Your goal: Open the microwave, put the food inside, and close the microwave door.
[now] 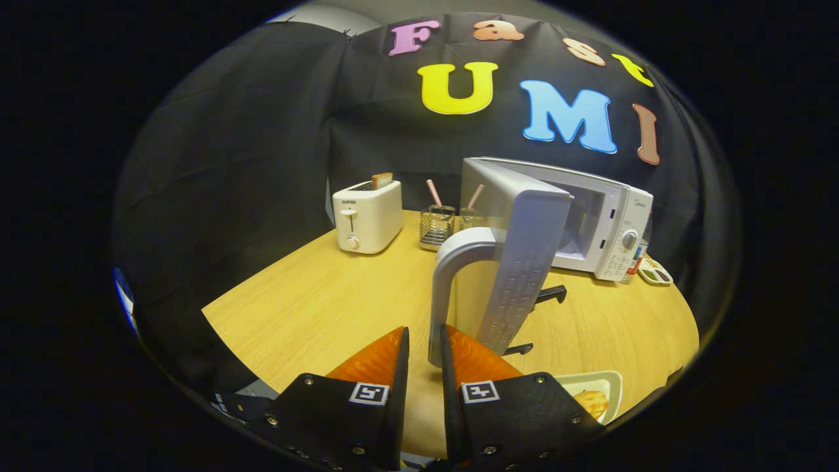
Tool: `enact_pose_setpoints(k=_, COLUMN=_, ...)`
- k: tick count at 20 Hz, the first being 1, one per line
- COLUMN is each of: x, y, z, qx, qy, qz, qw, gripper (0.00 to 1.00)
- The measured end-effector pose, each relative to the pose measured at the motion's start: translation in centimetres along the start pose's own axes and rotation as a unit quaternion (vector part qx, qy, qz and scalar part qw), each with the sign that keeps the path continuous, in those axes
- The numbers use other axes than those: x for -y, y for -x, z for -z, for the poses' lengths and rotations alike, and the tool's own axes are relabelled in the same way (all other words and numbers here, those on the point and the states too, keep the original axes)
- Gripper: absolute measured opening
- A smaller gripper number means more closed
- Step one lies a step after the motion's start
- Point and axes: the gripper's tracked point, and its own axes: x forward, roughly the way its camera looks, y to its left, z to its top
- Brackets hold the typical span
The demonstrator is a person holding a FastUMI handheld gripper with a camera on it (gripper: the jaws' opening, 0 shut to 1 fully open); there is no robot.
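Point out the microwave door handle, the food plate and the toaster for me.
door handle (446, 282): gripper view, on its upright bar, between the fingers.
plate (606, 379): gripper view, on its white rim.
toaster (373, 219): gripper view, on its front face.

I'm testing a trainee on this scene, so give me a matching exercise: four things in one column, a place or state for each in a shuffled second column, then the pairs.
1. microwave door
2. toaster
3. food plate
4. hand-held gripper

A. at the table's near edge, beside the fingers
B. swung open
C. fingers on either side of the door handle's lower end
D. on the table by the wire cups, a slice poking up

Pairs: 1-B, 2-D, 3-A, 4-C
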Motion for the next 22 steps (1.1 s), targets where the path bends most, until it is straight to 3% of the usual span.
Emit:
enact_pose_setpoints(k=2, x=-2.0, y=0.6, z=0.1, qx=0.001, qy=0.002, qz=-0.041, qw=0.999, gripper=0.26)
enact_pose_setpoints(k=3, x=-2.6, y=1.1, z=-0.4, qx=0.008, qy=0.001, qz=-0.054, qw=0.999, gripper=0.32)
enact_pose_setpoints(k=6, x=-3.6, y=3.4, z=-2.1, qx=0.043, qy=-0.006, qz=-0.083, qw=0.996, gripper=0.35)
enact_pose_setpoints(k=8, x=-3.5, y=5.1, z=-2.9, qx=0.060, qy=-0.011, qz=-0.092, qw=0.994, gripper=0.60)
enact_pose_setpoints(k=9, x=-3.2, y=5.9, z=-3.2, qx=0.069, qy=-0.015, qz=-0.092, qw=0.993, gripper=0.82)
enact_pose_setpoints(k=11, x=-1.7, y=7.5, z=-3.7, qx=0.087, qy=-0.018, qz=-0.076, qw=0.993, gripper=0.98)
enact_pose_setpoints(k=22, x=13.2, y=10.6, z=-1.7, qx=0.070, qy=-0.058, qz=0.073, qw=0.993, gripper=0.98)
